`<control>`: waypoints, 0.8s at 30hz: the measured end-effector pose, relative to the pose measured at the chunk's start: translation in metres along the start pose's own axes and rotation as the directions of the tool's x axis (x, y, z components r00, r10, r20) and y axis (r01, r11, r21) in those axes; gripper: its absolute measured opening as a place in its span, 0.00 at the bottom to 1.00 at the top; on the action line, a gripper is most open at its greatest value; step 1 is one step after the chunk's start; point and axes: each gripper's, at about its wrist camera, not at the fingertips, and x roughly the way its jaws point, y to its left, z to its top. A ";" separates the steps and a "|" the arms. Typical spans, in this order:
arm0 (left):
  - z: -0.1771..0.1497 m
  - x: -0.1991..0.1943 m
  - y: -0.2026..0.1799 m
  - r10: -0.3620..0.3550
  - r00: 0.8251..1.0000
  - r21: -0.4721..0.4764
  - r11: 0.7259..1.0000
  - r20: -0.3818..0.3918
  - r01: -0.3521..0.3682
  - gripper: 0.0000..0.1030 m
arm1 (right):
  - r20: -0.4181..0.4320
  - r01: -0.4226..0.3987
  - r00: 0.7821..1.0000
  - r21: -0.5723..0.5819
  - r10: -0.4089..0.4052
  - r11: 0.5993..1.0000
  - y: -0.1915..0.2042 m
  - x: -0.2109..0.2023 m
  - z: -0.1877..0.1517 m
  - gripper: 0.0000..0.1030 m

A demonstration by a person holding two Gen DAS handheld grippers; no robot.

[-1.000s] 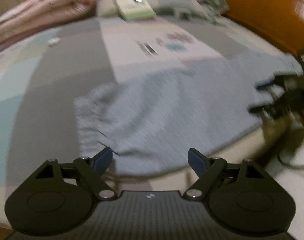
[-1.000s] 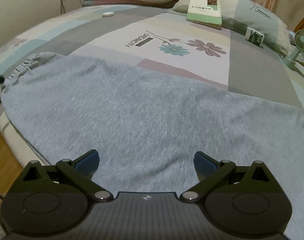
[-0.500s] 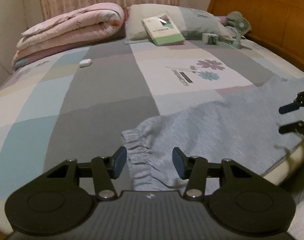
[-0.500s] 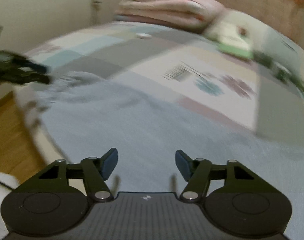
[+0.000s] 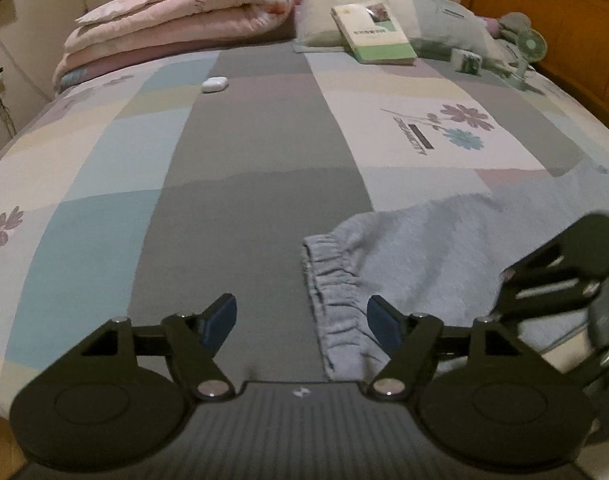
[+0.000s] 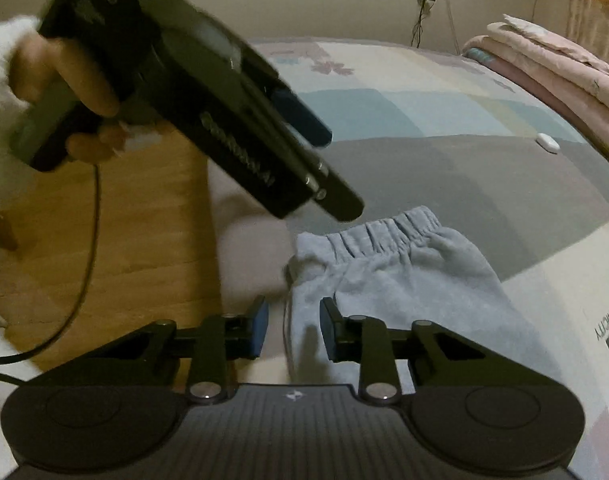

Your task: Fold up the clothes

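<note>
I've got the left gripper [image 5: 300, 320] hovering low over the bed [image 5: 244, 208] w/ its jaws spread wide, nothing between them; the elastic waistband [image 5: 332, 292] of the grey sweatpants [image 5: 424, 248] sits just ahead and a bit right of centre, near the right blue pad [image 5: 380, 320] but I can't tell if it touches. The pants lie flat on the patchwork bedsheet at the near edge of the bed, waistband end toward the left, the rest running off to the right. From the right wrist cam, the right gripper [image 6: 293, 326] has its jaws partly closed in, w/ a gap left, and the pants' near edge runs between the pads [image 6: 260, 326]; not clamped on the fabric as far as I can see. Same view shows the left gripper [image 6: 320, 160] from the side, blurred, held by a hand [image 6: 72, 92], angled down toward the waistband [image 6: 384, 232]. Farther back on the bed: a folded pink quilt [image 5: 176, 24], a book [image 5: 372, 32] leaning on a pillow [image 5: 444, 20], a small white case [image 5: 214, 84], a small green fan [image 5: 526, 52] by the wooden headboard [image 5: 556, 20].
</note>
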 end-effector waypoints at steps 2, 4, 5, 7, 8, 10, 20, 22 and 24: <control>-0.001 -0.002 0.002 0.000 1.000 -0.004 1.000 0.013 0.000 0.74 | -0.014 0.012 1.000 0.002 -0.012 1.000 0.001 0.010 0.001 0.30; -0.003 -0.003 0.003 -0.006 1.000 -0.014 1.000 0.020 0.006 0.74 | -0.018 0.015 1.000 0.013 -0.015 1.000 0.000 0.013 0.000 0.09; -0.004 -0.003 0.004 -0.008 1.000 -0.019 1.000 0.023 0.009 0.74 | -0.017 0.016 1.000 0.020 -0.015 1.000 -0.001 0.013 0.000 0.04; -0.006 -0.003 0.005 -0.010 1.000 -0.027 1.000 0.027 0.011 0.74 | -0.009 0.010 1.000 0.028 -0.010 1.000 -0.001 0.010 0.000 0.04; -0.006 -0.003 0.004 -0.009 1.000 -0.029 1.000 0.027 0.010 0.74 | -0.002 0.003 1.000 0.029 -0.003 1.000 -0.001 0.008 0.000 0.03; -0.007 -0.003 0.004 -0.009 1.000 -0.031 0.999 0.028 0.010 0.74 | 0.010 -0.012 1.000 0.030 0.012 0.999 0.000 0.004 0.001 0.03; -0.001 0.000 -0.007 -0.032 0.999 -0.013 0.999 0.032 0.032 0.75 | -0.015 -0.056 0.998 0.069 0.057 0.996 -0.014 -0.005 -0.005 0.14; 0.003 0.001 -0.014 -0.056 0.997 0.000 0.998 0.049 0.056 0.75 | 0.002 0.000 1.000 0.096 0.000 0.995 -0.028 -0.024 -0.010 0.24; 0.007 0.004 -0.022 -0.079 0.995 0.017 0.997 0.065 0.078 0.76 | 0.016 0.061 0.998 0.136 -0.064 0.989 -0.044 -0.045 -0.017 0.37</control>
